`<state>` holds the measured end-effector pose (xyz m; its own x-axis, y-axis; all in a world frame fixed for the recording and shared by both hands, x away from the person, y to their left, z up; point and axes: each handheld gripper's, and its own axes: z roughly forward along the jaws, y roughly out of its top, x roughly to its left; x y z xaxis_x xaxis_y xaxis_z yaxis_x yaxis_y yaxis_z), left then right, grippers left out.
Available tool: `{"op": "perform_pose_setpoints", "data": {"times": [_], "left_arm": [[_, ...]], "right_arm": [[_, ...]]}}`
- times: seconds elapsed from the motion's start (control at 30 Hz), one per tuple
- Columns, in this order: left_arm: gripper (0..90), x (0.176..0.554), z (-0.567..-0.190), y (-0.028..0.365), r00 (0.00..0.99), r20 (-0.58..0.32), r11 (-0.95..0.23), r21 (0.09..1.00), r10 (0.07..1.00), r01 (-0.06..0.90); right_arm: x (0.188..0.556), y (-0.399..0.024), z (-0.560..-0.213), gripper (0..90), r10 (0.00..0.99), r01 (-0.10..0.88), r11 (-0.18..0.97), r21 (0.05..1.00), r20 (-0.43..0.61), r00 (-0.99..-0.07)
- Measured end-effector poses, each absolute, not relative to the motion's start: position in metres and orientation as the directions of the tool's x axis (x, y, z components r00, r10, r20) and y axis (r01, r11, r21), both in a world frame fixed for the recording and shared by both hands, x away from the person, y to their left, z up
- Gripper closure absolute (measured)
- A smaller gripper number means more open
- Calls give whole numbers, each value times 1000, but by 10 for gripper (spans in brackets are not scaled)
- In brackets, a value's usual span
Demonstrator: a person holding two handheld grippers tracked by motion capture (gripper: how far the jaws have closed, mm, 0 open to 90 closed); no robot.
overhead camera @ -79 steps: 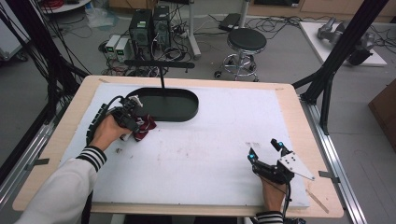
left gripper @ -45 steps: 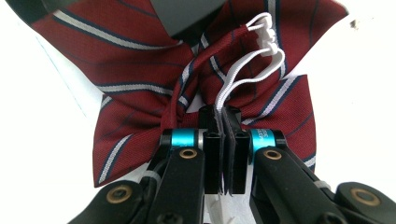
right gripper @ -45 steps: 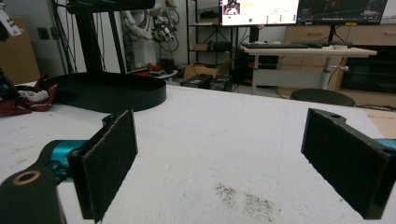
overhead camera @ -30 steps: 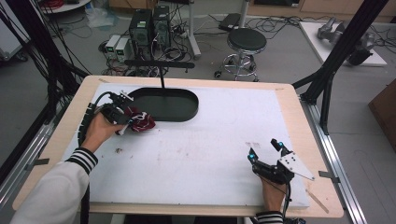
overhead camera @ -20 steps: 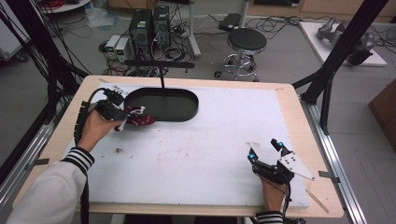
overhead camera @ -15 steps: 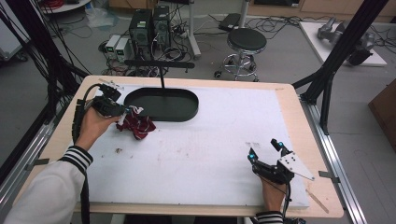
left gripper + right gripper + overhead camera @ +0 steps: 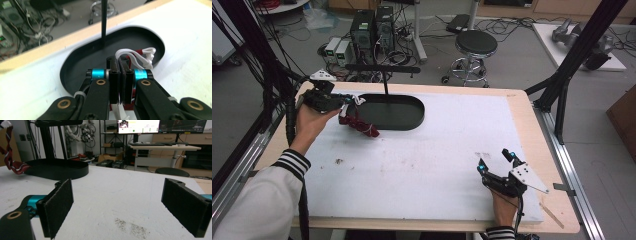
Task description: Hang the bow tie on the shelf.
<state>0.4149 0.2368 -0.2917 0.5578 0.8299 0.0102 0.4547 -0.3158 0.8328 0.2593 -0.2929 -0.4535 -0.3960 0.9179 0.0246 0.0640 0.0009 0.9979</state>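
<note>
The left gripper (image 7: pixel 343 102) is clenched on the white cords (image 7: pixel 135 53) of a dark red drawstring bag (image 7: pixel 358 125), which dangles just above the desk (image 7: pixel 452 150) beside the black oval stand base (image 7: pixel 394 111). The step looks like lifting the bag toward the stand's crossbar (image 7: pixel 382 68); next, its cord loop likely needs raising over that bar. The right gripper (image 7: pixel 497 164) rests released, jaws wide apart. No legible writing shows.

Black stand base (image 7: pixel 394 111) and its upright pole (image 7: pixel 104 22) sit just ahead of left gripper (image 7: pixel 343 102), blocking forward. White table (image 7: pixel 427 160) lies bare ahead of right gripper (image 7: pixel 496 161).
</note>
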Motion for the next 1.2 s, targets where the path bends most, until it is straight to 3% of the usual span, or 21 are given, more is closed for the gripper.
{"op": "perform_pose_setpoints", "data": {"times": [0.5, 1.2], "left_arm": [[877, 432, -272, 224, 574, 23, -264, 902, 819, 340], [876, 485, -271, 204, 560, 6, -227, 918, 829, 325]], "right_arm": [[260, -293, -453, 97, 919, 57, 4, 998, 19, -395], [259, -293, -454, 97, 918, 62, -3, 998, 27, -395]]}}
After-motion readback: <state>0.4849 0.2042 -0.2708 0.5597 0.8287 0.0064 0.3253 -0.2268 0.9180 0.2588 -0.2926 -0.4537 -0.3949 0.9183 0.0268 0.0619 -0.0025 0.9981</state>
